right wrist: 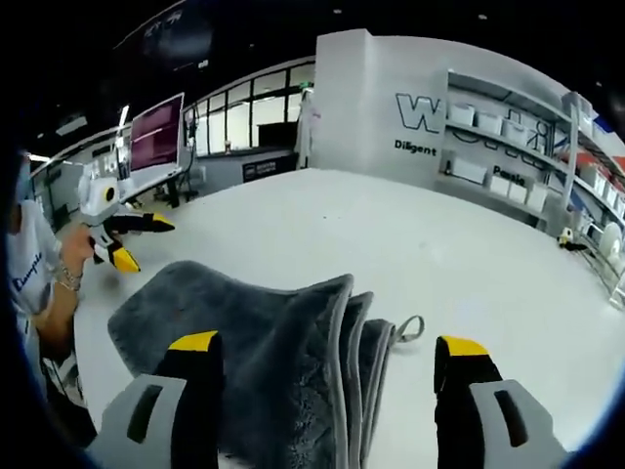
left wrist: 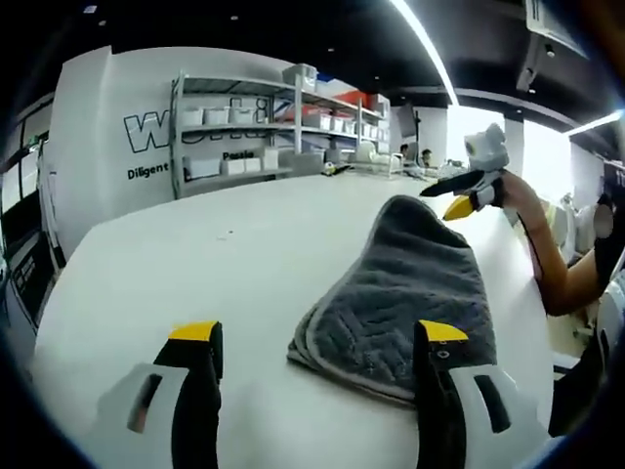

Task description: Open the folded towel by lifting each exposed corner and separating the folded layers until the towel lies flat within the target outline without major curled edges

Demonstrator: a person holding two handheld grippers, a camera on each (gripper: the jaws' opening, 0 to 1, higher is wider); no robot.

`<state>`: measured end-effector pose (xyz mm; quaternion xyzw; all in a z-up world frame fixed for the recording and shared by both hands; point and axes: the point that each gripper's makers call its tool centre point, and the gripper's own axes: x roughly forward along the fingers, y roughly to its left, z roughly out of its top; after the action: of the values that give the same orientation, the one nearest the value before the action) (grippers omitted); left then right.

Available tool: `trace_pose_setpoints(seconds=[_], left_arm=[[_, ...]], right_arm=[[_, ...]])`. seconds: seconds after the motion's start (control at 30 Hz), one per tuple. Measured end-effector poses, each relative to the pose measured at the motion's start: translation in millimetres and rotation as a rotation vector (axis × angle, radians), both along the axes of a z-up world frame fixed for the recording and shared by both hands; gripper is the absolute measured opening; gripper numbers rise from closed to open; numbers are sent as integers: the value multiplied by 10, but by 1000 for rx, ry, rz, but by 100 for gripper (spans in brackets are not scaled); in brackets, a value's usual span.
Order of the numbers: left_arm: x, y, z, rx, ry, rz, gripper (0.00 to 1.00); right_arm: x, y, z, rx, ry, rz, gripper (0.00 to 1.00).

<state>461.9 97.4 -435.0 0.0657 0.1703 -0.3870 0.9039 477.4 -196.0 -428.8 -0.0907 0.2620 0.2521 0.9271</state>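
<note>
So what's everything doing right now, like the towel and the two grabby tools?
Towel: grey, still folded in layers, lying on the white table, hanging loop sticking out at one edge.
Left tool: open, held low at the towel's near corner, gripping nothing.
Right tool: open, jaws on either side of the stacked folded edges, not closed on them.
Table: white, with the towel on it.

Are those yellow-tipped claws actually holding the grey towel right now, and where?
No. Both the left gripper and the right gripper stand open with nothing between their tips; the towel lies folded on the table.
</note>
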Motion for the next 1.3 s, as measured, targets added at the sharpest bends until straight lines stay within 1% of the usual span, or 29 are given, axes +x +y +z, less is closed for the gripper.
trace_pose_setpoints(seconds=[0.07,0.17,0.23,0.33,0.37,0.43,0.53,0.63,0.67,0.73,0.8,0.83,0.9,1.0,1.1,1.17,1.27,1.3], left_arm=[[6,27,29,-11,-12,12,88],[6,47,65,-27,-22,18,91],[4,37,80,-45,-25,18,95],[10,42,64,-40,-25,23,98],[12,47,56,-34,-28,27,99],[14,53,51,-29,-30,29,99],[7,47,68,-45,-29,28,99],[4,61,67,-35,-36,36,99],[-1,62,67,-33,-36,36,99],[-9,58,82,-37,-40,34,99],[-19,63,106,-35,-49,36,99],[-12,79,115,-29,-55,44,99],[-5,107,133,-24,-64,56,99],[-14,148,175,-30,-76,66,99],[-34,178,207,-23,-84,71,99],[-40,209,233,-9,-100,84,99],[-57,236,257,-7,-108,90,99],[-61,245,265,-10,-109,91,99]], right_arm=[[8,5,-55,-13,19,11,81],[39,55,-140,-5,53,38,72],[51,72,-221,-31,80,53,67],[84,94,-315,-58,112,71,59],[96,103,-337,-67,118,79,54],[110,108,-370,-80,133,89,49],[157,148,-461,-108,164,115,44],[164,198,-547,-117,202,145,36],[173,208,-570,-121,210,152,35],[192,216,-585,-127,218,158,30],[182,278,-584,-126,230,202,22],[199,292,-583,-132,228,203,20],[243,310,-595,-157,226,212,20],[301,373,-600,-180,222,236,16],[394,439,-587,-240,199,283,14],[460,493,-580,-282,184,308,13],[590,622,-564,-314,166,340,11],[634,675,-552,-330,146,366,10]])
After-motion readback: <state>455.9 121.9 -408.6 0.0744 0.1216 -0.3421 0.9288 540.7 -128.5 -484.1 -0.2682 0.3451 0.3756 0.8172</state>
